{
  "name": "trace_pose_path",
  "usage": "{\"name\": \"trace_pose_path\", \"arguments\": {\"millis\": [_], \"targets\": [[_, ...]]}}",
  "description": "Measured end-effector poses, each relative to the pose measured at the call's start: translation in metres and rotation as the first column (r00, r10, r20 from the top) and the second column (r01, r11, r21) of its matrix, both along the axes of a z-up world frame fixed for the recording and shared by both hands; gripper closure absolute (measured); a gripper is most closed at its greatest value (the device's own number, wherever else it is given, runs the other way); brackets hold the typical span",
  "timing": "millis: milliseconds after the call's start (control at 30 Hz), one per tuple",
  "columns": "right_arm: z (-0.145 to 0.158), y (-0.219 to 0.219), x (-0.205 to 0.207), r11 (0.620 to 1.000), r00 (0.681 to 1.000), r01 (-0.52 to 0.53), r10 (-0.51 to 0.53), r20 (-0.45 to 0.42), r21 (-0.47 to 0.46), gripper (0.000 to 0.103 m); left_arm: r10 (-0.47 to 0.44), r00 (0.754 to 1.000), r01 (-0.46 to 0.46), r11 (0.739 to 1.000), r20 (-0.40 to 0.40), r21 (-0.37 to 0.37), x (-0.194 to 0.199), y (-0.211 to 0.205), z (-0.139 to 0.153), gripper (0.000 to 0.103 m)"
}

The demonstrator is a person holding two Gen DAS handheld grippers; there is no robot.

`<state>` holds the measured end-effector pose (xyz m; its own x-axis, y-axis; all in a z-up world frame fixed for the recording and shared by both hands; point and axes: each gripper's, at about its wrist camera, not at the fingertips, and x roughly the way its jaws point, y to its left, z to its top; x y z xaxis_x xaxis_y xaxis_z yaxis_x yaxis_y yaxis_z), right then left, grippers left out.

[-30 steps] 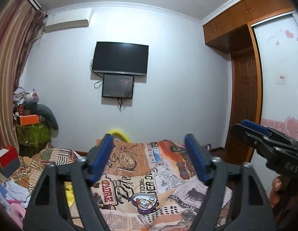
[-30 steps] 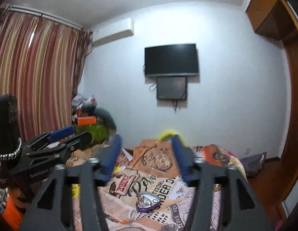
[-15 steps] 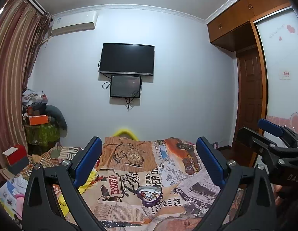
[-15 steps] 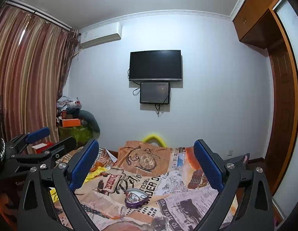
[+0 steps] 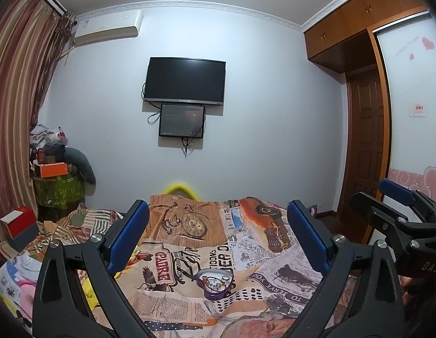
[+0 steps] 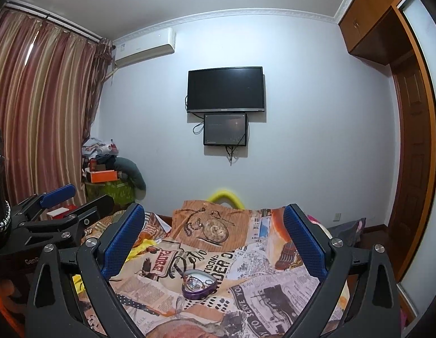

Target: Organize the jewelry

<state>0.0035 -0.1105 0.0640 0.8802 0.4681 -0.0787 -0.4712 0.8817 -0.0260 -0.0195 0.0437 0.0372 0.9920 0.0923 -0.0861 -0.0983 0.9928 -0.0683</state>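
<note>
A purple heart-shaped jewelry box [image 5: 214, 284] lies open on the printed bedspread [image 5: 274, 270], with small jewelry pieces inside. It also shows in the right wrist view [image 6: 199, 283]. My left gripper [image 5: 218, 239] is open and empty, raised above the bed with the box between and beyond its fingers. My right gripper [image 6: 215, 242] is open and empty, likewise above the bed behind the box. The right gripper shows at the right edge of the left wrist view [image 5: 398, 211]; the left gripper shows at the left in the right wrist view [image 6: 66, 205].
The bed carries a newspaper-print cover [image 6: 274, 276]. A TV [image 5: 185, 81] and a smaller screen hang on the far wall. Clutter and an orange box [image 5: 53, 169] stand at the left by the curtain. A wardrobe and door [image 5: 364, 140] are at the right.
Both grippers have opened wide from a narrower gap and tilted up slightly; the box now sits lower between the fingers in both views.
</note>
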Motion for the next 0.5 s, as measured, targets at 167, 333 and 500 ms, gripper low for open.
{"name": "trace_pose_path", "arguments": {"millis": [167,333,500], "targets": [[0.0023,-0.0025,-0.0006,1.000,1.000,-0.001,0.001,-0.006,0.004,0.005,-0.002,1.000,0.002,1.000,-0.007,-0.008,0.0032,0.0009,-0.0010,0.004],[0.0015,-0.0032,-0.0011,1.000,1.000,0.001,-0.001,-0.013,0.006,0.005,-0.006,1.000,0.006,1.000,-0.018,-0.011,0.0057,0.0042,-0.0022,0.004],[0.0024,-0.0029,-0.0014,1.000,1.000,0.002,-0.002,-0.016,0.000,0.005,-0.021,0.999,0.021,1.000,-0.027,-0.012,0.0082,0.0059,-0.0038,0.004]]}}
